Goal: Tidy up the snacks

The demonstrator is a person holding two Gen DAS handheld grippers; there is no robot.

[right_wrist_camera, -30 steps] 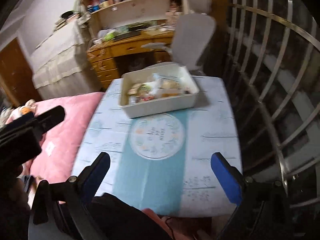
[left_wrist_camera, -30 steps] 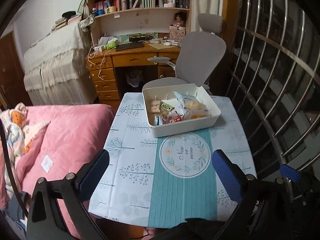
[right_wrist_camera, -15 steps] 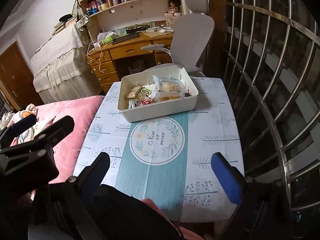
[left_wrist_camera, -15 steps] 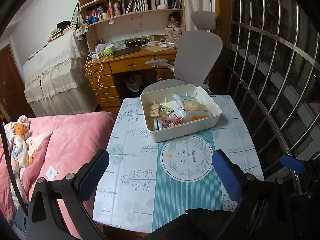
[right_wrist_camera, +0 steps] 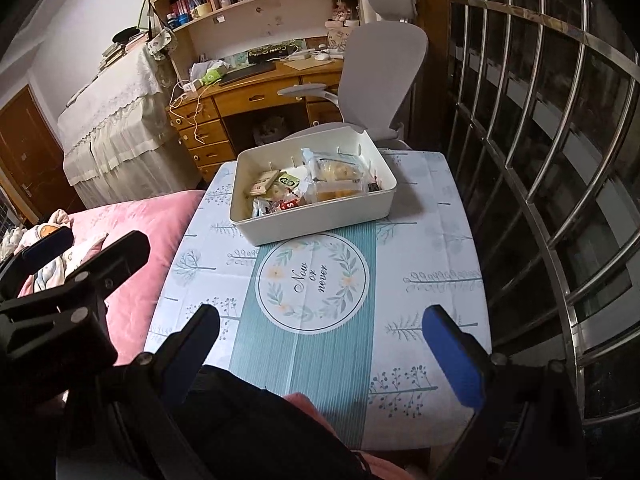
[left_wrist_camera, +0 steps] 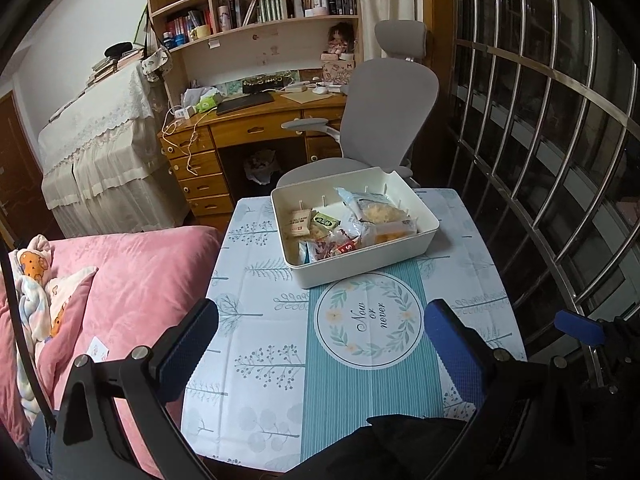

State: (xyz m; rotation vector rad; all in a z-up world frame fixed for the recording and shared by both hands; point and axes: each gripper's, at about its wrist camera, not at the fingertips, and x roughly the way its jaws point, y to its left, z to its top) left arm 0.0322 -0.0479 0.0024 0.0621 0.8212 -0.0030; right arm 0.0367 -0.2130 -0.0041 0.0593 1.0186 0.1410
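Note:
A white bin (left_wrist_camera: 362, 266) (right_wrist_camera: 320, 216) stands at the far end of a small table (left_wrist_camera: 264, 320) (right_wrist_camera: 432, 264) and holds several wrapped snacks (left_wrist_camera: 352, 224) (right_wrist_camera: 316, 184). My left gripper (left_wrist_camera: 320, 344) is open and empty, held above the near table edge, well short of the bin. My right gripper (right_wrist_camera: 320, 344) is open and empty too, above the near edge. The left gripper's body (right_wrist_camera: 72, 292) shows at the left of the right wrist view. The right gripper's blue tip (left_wrist_camera: 576, 326) shows at the right of the left wrist view.
A pink bed (left_wrist_camera: 132, 272) (right_wrist_camera: 136, 232) adjoins the table's left side. A grey office chair (left_wrist_camera: 384, 112) (right_wrist_camera: 376, 68) and a wooden desk (left_wrist_camera: 248, 132) stand behind the table. A metal window grille (left_wrist_camera: 560, 160) (right_wrist_camera: 560, 160) runs along the right.
Both grippers have risen and steadied; the view of the table and bin has shifted lower in the frames. Both stay open and empty.

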